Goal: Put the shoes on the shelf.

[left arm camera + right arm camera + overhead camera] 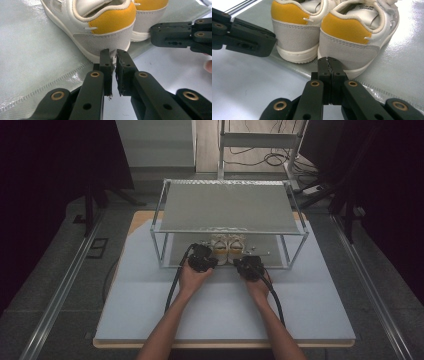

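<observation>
**A:** Sneakers point(228, 245), a small white pair with yellow heel patches, stand side by side on the lower shelf point(272, 257) of the metal-framed rack point(230, 205), heels toward the person. That puts them straight ahead of both tools.

**B:** Where does the left hand-held gripper point(113, 55) sit against them?

**A:** Its tips are right at the heel of the left sneaker point(100, 32), low, by the sole edge. The jaws stand only slightly parted, a narrow gap between the pads, and nothing is caught in that gap.

**B:** And the right hand-held gripper point(329, 61)?

**A:** Jaws pressed fully together, empty, tips at the heel of the right sneaker point(352, 37). Whether they touch the sole, I cannot tell.

**B:** Why come in at the heels?

**A:** My guess: the upper shelf point(227, 207) hangs low over the pair, so there's no reaching down from above. The heels face the open front of the rack, just beyond each tool. One tool per shoe keeps the pair aligned.

**B:** The shelf liner?

**A:** Silvery woven sheet point(32, 57), its stitched edge running just beneath the left tool's tips, with the pale bench point(225, 305) on the near side.

**B:** The jaws look too narrow for a grip.

**A:** Likely they would need to spread first.
</observation>
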{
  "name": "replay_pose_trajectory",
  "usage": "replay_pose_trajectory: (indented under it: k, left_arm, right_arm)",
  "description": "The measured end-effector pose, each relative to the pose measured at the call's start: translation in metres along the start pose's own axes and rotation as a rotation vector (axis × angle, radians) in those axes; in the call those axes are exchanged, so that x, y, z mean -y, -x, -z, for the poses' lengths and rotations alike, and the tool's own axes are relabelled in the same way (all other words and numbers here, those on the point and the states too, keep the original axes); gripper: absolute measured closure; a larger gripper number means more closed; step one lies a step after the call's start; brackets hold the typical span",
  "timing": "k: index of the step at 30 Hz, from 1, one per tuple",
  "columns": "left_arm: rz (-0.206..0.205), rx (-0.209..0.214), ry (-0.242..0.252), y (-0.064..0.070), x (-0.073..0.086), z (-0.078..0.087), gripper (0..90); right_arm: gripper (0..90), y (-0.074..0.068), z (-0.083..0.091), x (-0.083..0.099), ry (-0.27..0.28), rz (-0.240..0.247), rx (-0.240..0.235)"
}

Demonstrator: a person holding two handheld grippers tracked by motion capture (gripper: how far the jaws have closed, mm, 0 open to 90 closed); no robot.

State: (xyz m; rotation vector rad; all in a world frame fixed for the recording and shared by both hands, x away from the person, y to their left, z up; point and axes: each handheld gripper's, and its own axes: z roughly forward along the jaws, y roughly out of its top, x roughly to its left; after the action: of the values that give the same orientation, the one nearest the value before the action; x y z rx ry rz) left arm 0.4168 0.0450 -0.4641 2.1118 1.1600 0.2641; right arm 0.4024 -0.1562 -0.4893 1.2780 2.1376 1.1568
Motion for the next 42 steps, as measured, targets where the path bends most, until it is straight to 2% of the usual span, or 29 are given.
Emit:
replay_pose_trajectory:
  k: [11, 12, 13, 15, 16, 17, 18, 20, 22, 24, 27, 28, 29, 31, 32, 34, 35, 36, 37, 40, 41, 42]
  left_arm:
    - [0.020, -0.012, 0.011, -0.001, -0.001, -0.004, 81.2]
    - [0.011, -0.012, 0.011, 0.000, -0.001, -0.004, 77.0]
    - [0.010, -0.016, 0.013, 0.001, 0.000, -0.004, 77.0]
    - [-0.013, -0.056, 0.020, 0.004, 0.002, -0.002, 67.8]
    - [-0.004, -0.042, 0.036, 0.004, 0.004, 0.001, 63.7]
    - [0.002, -0.029, 0.044, 0.004, 0.005, 0.003, 63.7]
    - [-0.006, -0.020, 0.049, 0.005, 0.008, 0.008, 58.4]
    - [0.000, -0.014, 0.057, 0.005, 0.011, 0.011, 56.2]
    - [0.056, -0.001, 0.081, 0.008, 0.017, 0.020, 51.6]
    - [0.042, 0.006, 0.089, 0.008, 0.023, 0.026, 47.9]
    - [0.030, -0.004, 0.113, 0.009, 0.034, 0.038, 43.9]
    - [0.021, 0.004, 0.122, 0.009, 0.043, 0.045, 42.3]
    - [0.021, 0.004, 0.122, 0.009, 0.043, 0.045, 41.2]
    - [-0.015, -0.010, 0.124, 0.009, 0.056, 0.056, 39.6]
    - [-0.015, -0.010, 0.124, 0.009, 0.056, 0.056, 39.0]
    - [-0.017, -0.013, 0.132, 0.009, 0.065, 0.062, 37.4]
    - [-0.016, -0.020, 0.135, 0.009, 0.070, 0.066, 37.4]
    - [-0.021, -0.044, 0.140, 0.007, 0.079, 0.072, 36.6]
    - [-0.021, -0.044, 0.140, 0.007, 0.079, 0.072, 36.0]
    - [-0.027, -0.076, 0.134, 0.000, 0.096, 0.081, 34.9]
    - [-0.027, -0.076, 0.134, 0.000, 0.096, 0.081, 34.6]
    - [-0.026, -0.081, 0.126, -0.005, 0.103, 0.087, 34.1]
  right_arm:
    - [86.8, 0.000, 0.001, -0.001, -0.012, -0.003, 0.014]
    - [86.2, 0.001, 0.002, 0.000, -0.013, 0.005, 0.017]
    - [86.2, 0.001, 0.002, 0.000, -0.013, 0.005, 0.017]
    - [84.7, 0.001, 0.005, 0.001, -0.014, 0.005, 0.012]
    - [78.5, 0.002, 0.009, 0.001, -0.011, 0.017, -0.004]
    - [78.5, 0.002, 0.009, 0.001, -0.011, 0.017, -0.004]
    - [72.5, 0.001, 0.016, 0.002, -0.001, 0.034, -0.008]
    - [68.9, 0.001, 0.018, 0.002, 0.002, 0.040, -0.013]
    - [59.6, 0.001, 0.025, 0.004, 0.010, 0.051, -0.023]
    - [53.5, 0.001, 0.033, 0.006, 0.027, 0.053, -0.028]
    - [50.5, 0.005, 0.044, 0.009, 0.035, 0.033, -0.065]
    - [48.6, 0.007, 0.052, 0.013, 0.038, 0.028, -0.087]
    - [48.6, 0.007, 0.052, 0.013, 0.038, 0.028, -0.087]
    - [46.3, 0.009, 0.065, 0.020, 0.040, 0.038, -0.097]
    - [46.3, 0.009, 0.065, 0.020, 0.040, 0.038, -0.097]
    - [45.5, 0.013, 0.079, 0.027, 0.037, 0.053, -0.095]
    - [45.5, 0.013, 0.079, 0.027, 0.037, 0.053, -0.095]
    - [45.4, 0.019, 0.087, 0.033, 0.033, 0.060, -0.079]
    - [45.4, 0.019, 0.087, 0.033, 0.033, 0.060, -0.079]
    - [45.4, 0.033, 0.102, 0.047, 0.019, 0.057, -0.060]
    - [45.4, 0.033, 0.102, 0.047, 0.019, 0.057, -0.060]
    - [45.4, 0.040, 0.111, 0.053, 0.024, 0.053, -0.055]
